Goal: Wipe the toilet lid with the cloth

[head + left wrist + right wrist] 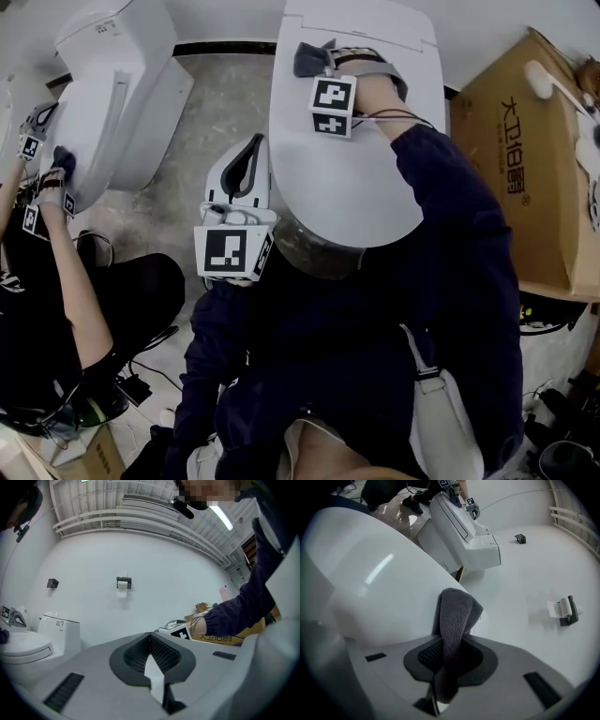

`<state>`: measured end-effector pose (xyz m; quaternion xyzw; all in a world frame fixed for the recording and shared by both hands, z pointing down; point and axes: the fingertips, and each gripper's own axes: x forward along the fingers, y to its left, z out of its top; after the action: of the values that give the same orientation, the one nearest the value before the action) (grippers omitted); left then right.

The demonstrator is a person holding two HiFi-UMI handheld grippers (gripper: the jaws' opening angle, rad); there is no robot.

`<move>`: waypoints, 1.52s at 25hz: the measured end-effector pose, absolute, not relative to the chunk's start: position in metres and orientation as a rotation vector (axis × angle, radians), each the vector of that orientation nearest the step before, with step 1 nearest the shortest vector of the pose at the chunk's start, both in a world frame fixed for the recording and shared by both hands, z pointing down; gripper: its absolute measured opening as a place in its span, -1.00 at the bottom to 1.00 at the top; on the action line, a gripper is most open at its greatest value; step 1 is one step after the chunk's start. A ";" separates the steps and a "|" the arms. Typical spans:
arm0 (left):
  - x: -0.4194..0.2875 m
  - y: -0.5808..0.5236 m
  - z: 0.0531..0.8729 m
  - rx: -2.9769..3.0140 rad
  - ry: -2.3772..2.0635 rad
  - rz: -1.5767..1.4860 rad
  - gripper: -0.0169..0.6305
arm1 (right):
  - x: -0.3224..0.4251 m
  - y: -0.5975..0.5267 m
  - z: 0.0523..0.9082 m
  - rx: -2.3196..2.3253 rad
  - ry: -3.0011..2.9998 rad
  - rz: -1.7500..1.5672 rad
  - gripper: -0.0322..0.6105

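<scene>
The white toilet lid [361,159] lies closed in front of me. My right gripper [328,58] is at the lid's far left part, shut on a dark grey cloth [307,59]. In the right gripper view the cloth [454,616] stands up between the jaws and touches the glossy lid [370,573]. My left gripper [257,142] hangs beside the toilet's left edge, off the lid. Its jaws are shut with nothing between them, and in the left gripper view my left gripper [150,637] faces a white wall.
At the left, another person's arms hold grippers against a second white toilet [122,84]. A cardboard box [525,159] stands close on the right. Cables [141,375] lie on the floor near my legs. A paper holder [123,583] hangs on the wall.
</scene>
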<state>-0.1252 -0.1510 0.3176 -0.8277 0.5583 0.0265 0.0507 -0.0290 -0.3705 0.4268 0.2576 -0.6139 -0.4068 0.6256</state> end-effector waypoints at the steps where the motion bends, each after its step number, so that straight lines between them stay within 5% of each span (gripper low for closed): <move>1: -0.126 -0.152 0.317 -2.519 1.697 0.084 -0.90 | -0.030 -0.359 0.427 0.585 -1.414 -0.936 -0.69; 26: -0.139 -0.156 0.319 -2.550 1.666 0.103 -0.90 | -0.042 -0.148 0.448 0.478 -1.507 -0.795 -0.69; 38: -0.139 -0.154 0.314 -2.521 1.673 0.084 -0.90 | -0.042 -0.263 0.372 0.776 -1.524 -0.860 -0.68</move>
<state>-0.1387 -0.1538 0.3143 -0.8315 0.5519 0.0278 0.0571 -0.0417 -0.2634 0.3721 0.3314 -0.6508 -0.3673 0.5760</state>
